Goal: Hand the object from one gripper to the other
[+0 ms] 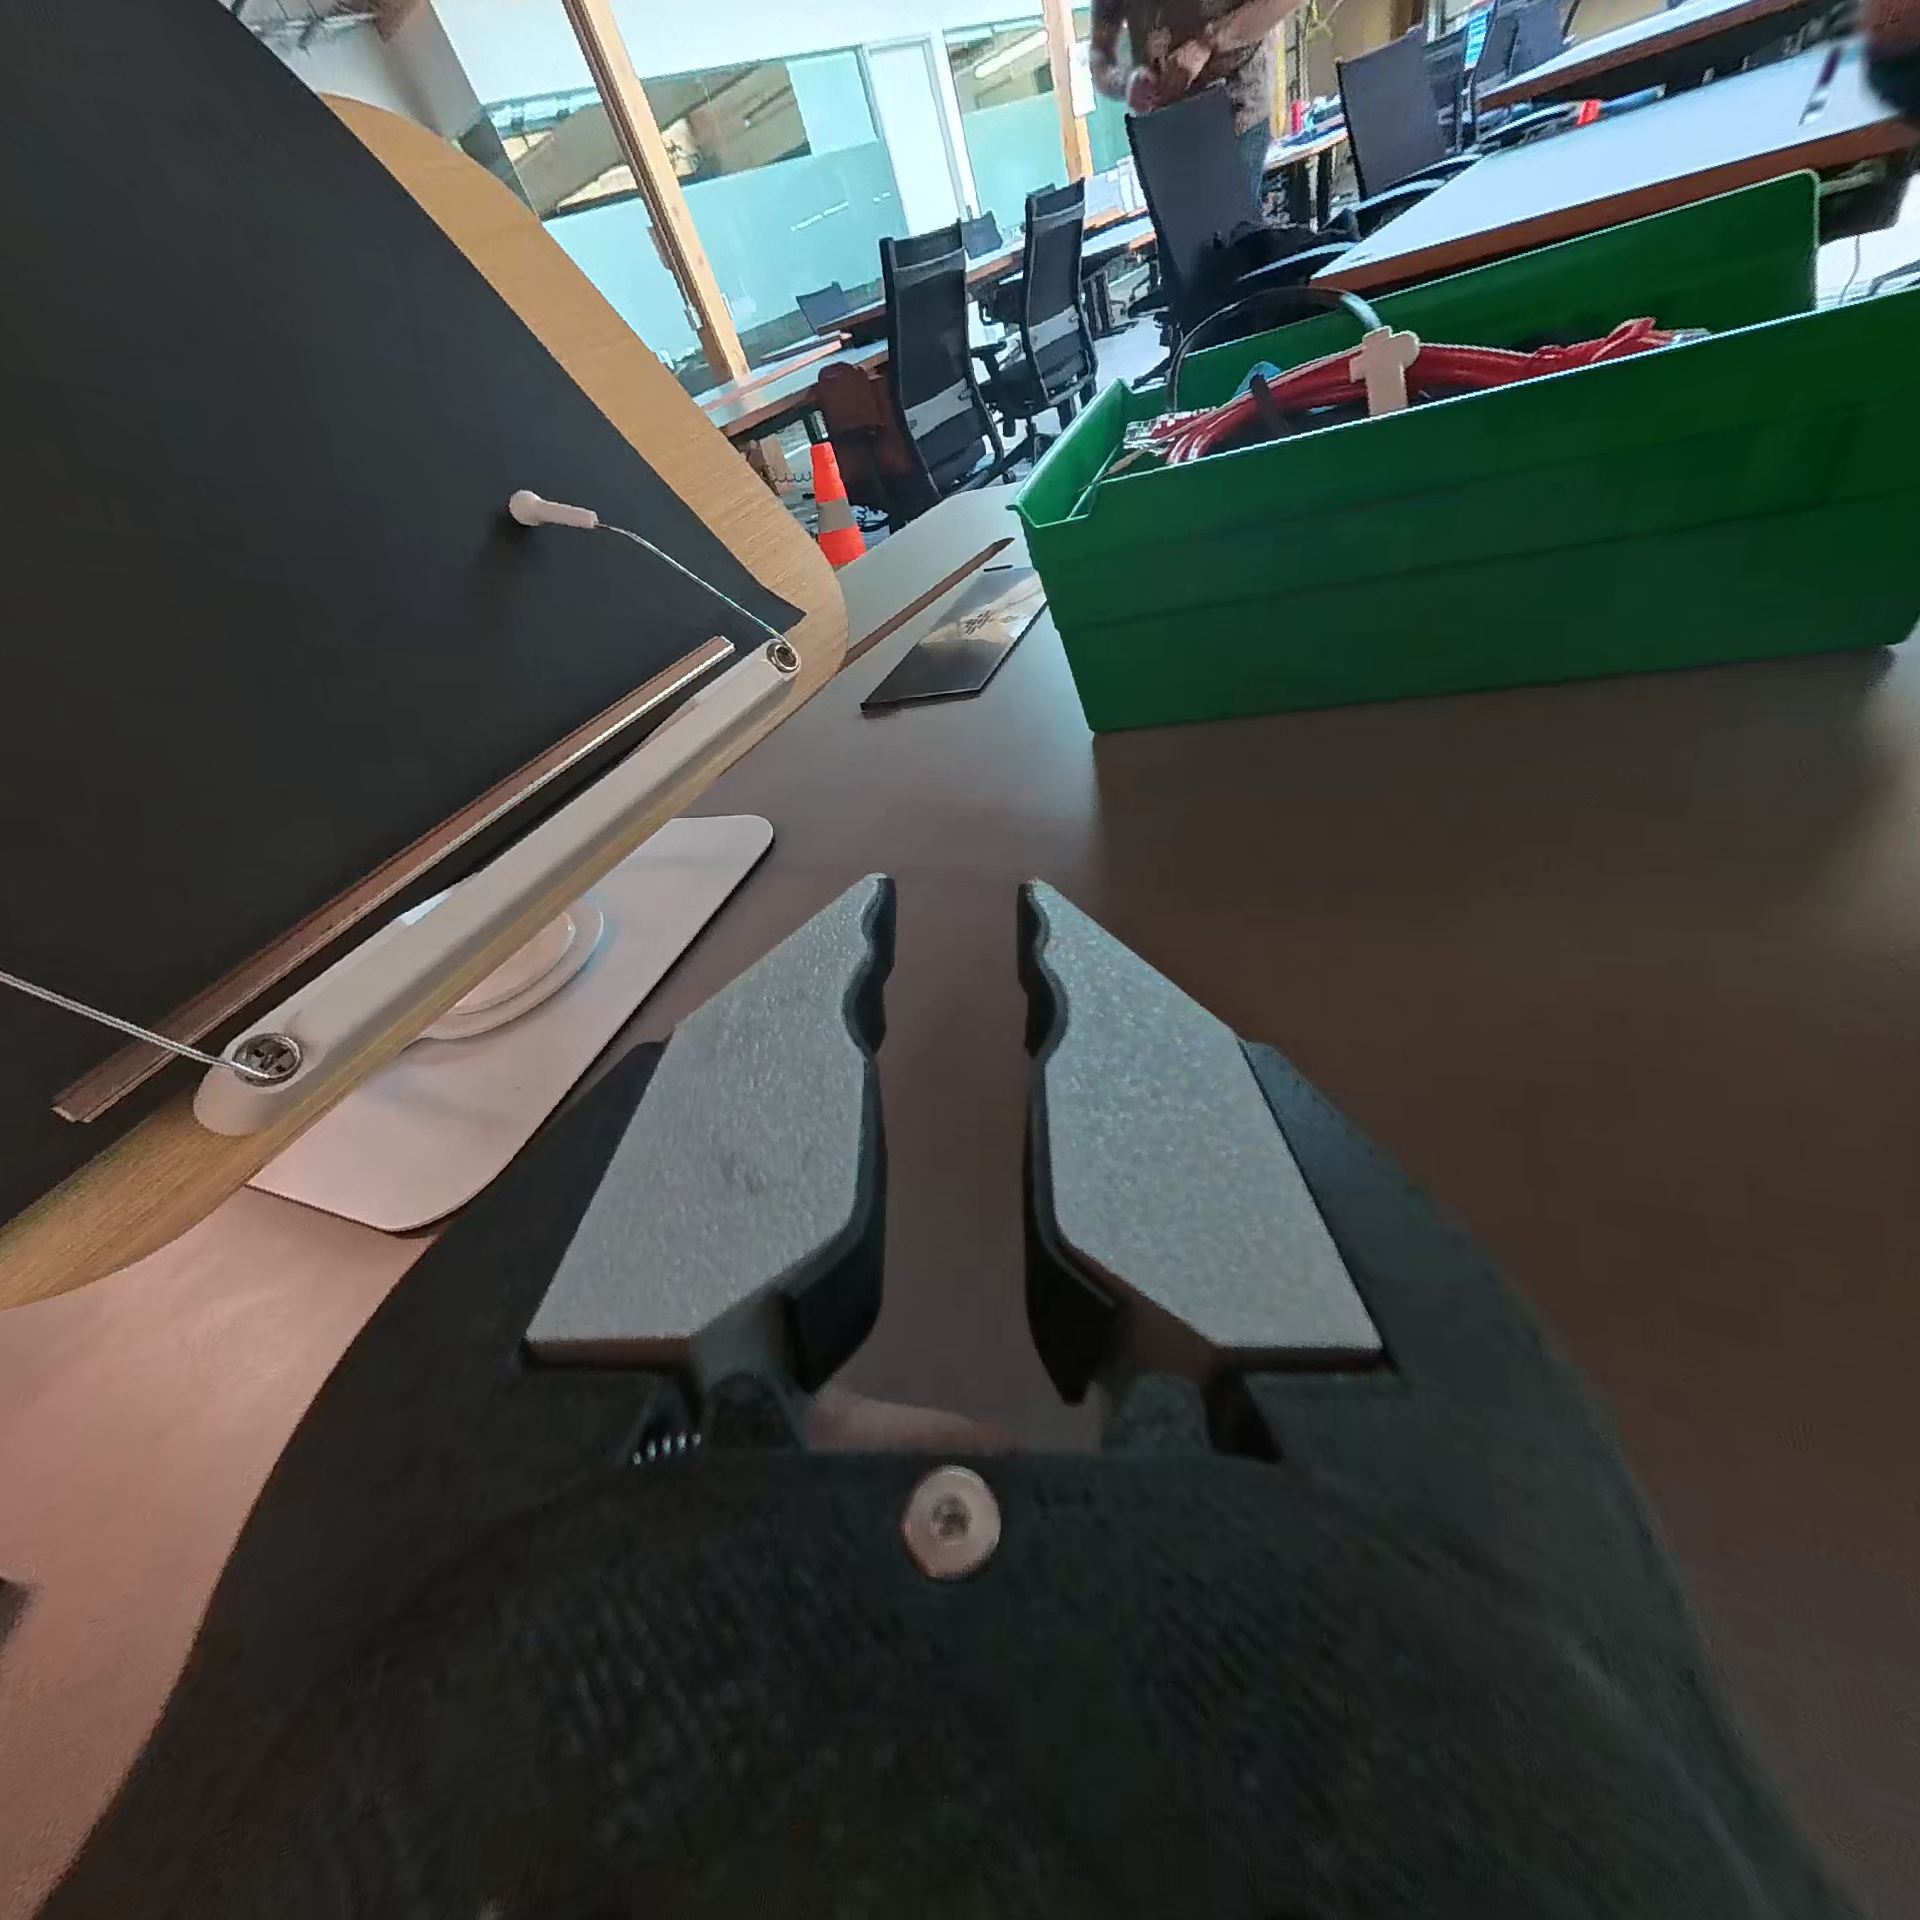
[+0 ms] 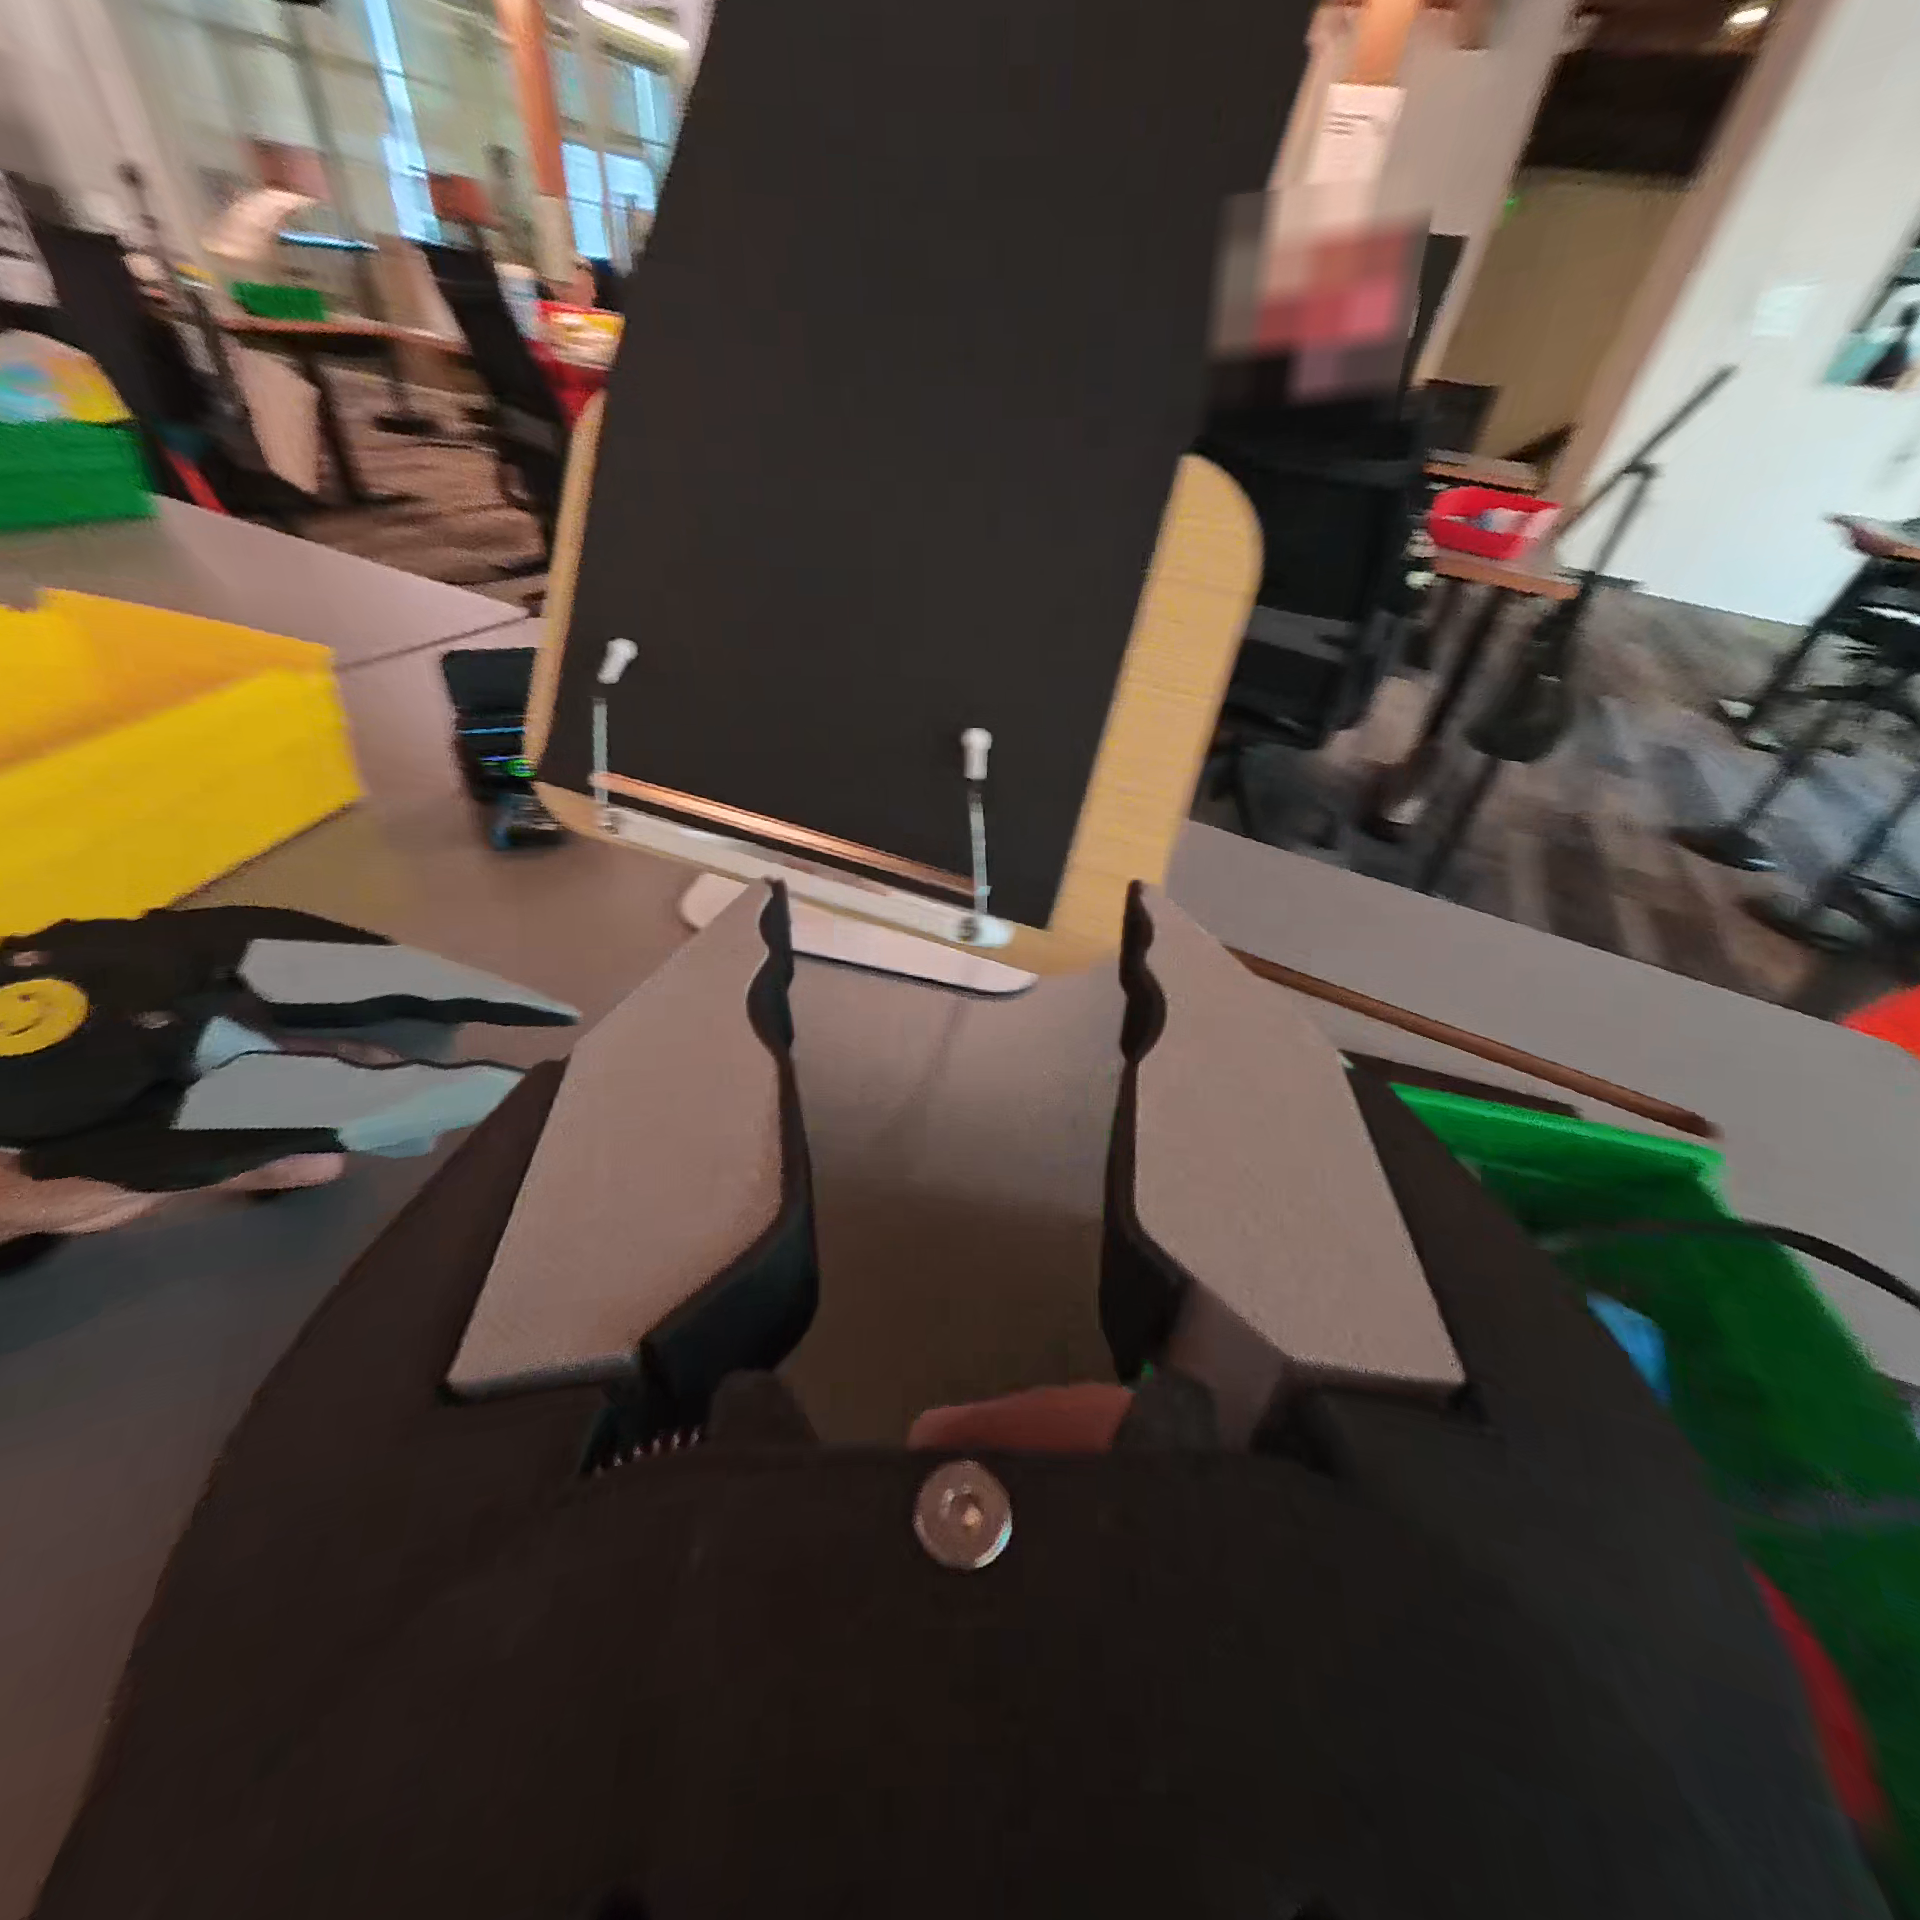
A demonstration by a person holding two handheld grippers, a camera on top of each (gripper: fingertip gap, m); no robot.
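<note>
Left gripper (image 1: 956,904): wavy-edged grey textured fingers parted narrowly, nothing held. Right gripper (image 2: 951,914): parted wider, nothing held. The object to be handed over cannot be identified; red cables (image 1: 1455,379) are seen in the green plastic bin (image 1: 1455,582).

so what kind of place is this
Most likely an open-plan office or lab workspace: rows of black office chairs at long desks, glass partition walls, and a green bin of red cables on the worktable.
</note>
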